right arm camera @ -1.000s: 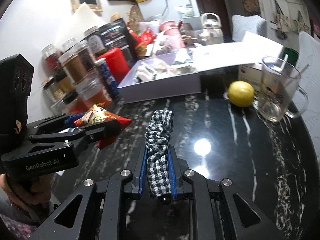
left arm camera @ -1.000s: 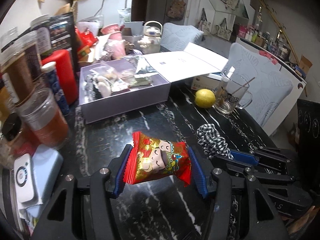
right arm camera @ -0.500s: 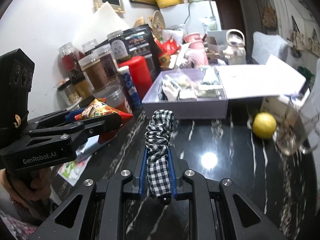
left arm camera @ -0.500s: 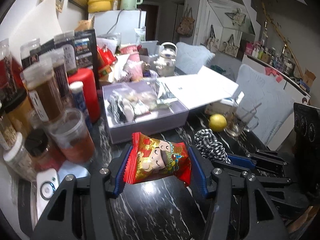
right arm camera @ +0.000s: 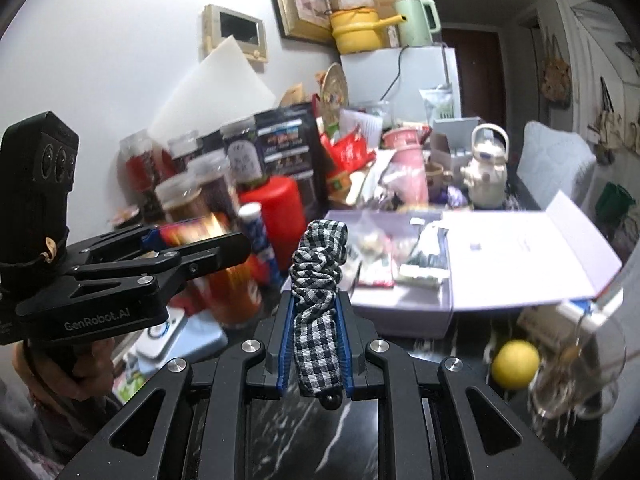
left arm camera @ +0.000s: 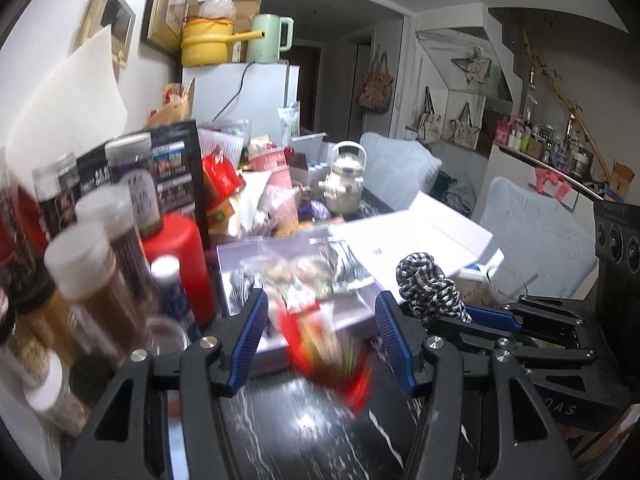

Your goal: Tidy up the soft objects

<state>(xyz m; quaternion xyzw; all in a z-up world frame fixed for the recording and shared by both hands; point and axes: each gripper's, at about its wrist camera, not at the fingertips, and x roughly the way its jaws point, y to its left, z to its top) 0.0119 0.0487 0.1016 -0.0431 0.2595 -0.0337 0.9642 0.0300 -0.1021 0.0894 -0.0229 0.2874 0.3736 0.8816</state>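
My left gripper is open, its blue pads wide apart. The red snack packet is a blur between and below the pads, touching neither. My right gripper is shut on a black-and-white checked scrunchie that stands up from the jaws; it also shows in the left wrist view. The open lilac box holds several small packets and lies ahead of both grippers; it also shows in the left wrist view.
Jars, a red canister and a blue tube crowd the left of the black marble table. A lemon and a glass mug stand right. A white teapot sits behind the box.
Both grippers have risen and moved toward the box. The left gripper has let go of the snack packet, which now drops away blurred between the pads. The scrunchie stays gripped.
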